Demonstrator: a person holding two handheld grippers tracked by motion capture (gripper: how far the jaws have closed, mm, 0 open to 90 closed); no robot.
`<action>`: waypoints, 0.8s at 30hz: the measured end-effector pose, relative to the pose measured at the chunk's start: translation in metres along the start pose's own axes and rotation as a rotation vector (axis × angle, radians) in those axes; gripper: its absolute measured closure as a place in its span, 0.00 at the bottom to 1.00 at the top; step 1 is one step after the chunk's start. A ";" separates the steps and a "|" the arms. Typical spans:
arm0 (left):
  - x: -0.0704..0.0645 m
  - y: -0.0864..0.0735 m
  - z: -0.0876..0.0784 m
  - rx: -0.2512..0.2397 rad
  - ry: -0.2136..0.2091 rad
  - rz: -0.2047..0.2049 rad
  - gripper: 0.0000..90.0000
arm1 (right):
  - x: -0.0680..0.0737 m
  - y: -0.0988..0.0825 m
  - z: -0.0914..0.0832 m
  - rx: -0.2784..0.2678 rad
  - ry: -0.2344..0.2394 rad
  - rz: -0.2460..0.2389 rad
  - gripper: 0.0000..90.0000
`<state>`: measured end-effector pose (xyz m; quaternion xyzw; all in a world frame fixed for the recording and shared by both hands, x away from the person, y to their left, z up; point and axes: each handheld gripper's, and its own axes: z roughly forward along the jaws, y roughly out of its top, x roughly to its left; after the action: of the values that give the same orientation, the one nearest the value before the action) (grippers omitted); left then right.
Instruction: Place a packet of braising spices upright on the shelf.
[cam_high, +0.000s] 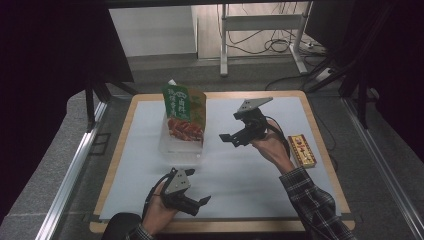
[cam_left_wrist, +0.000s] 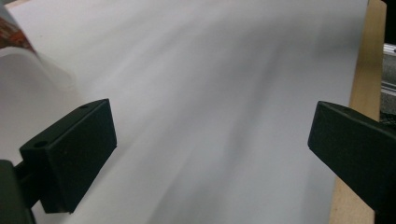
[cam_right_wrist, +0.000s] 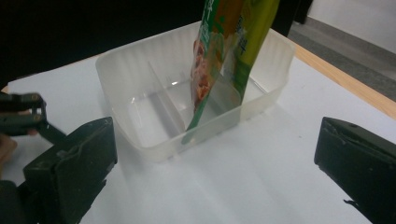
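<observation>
Snack pouch (cam_high: 184, 114) stands upright in the clear plastic tray (cam_high: 172, 146), leaning on the tray's far-end wall — in the right gripper view it sits in the end compartment past a divider rib, tilted a little. Tray sits on the white sheet of the bench (cam_high: 260, 170).

Right tool (cam_high: 231, 138) is jaws spread, empty, hovering just right of the tray and facing it. Left tool (cam_high: 202, 204) is also spread and empty, near the bench edge, well on the near side of the tray; its view is motion-blurred, mostly white sheet with a tray corner at upper left.

Small red-and-gold box (cam_high: 302, 150) lies well right of the tray, near the bench's right edge, untouched.

My read: pouch is placed, or the box is next. If loading the box — approach square across its narrow sides, grip mid-length, drop it in an empty compartment, and stay clear of the pouch; it looks easy to tip.
</observation>
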<state>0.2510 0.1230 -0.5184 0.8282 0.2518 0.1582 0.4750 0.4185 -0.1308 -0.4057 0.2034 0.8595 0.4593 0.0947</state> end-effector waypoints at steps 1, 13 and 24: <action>0.001 0.000 0.000 0.000 0.002 -0.004 0.01 | 0.000 -0.001 -0.001 -0.001 -0.002 0.001 0.00; 0.018 -0.004 -0.010 -0.011 0.049 -0.029 0.01 | 0.001 -0.028 -0.021 0.014 -0.058 0.026 0.00; 0.022 -0.005 -0.014 -0.014 0.095 -0.041 0.01 | -0.006 -0.054 -0.034 0.012 -0.079 0.091 0.00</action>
<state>0.2608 0.1481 -0.5153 0.8112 0.2899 0.1891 0.4713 0.3977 -0.1858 -0.4319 0.2608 0.8478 0.4493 0.1065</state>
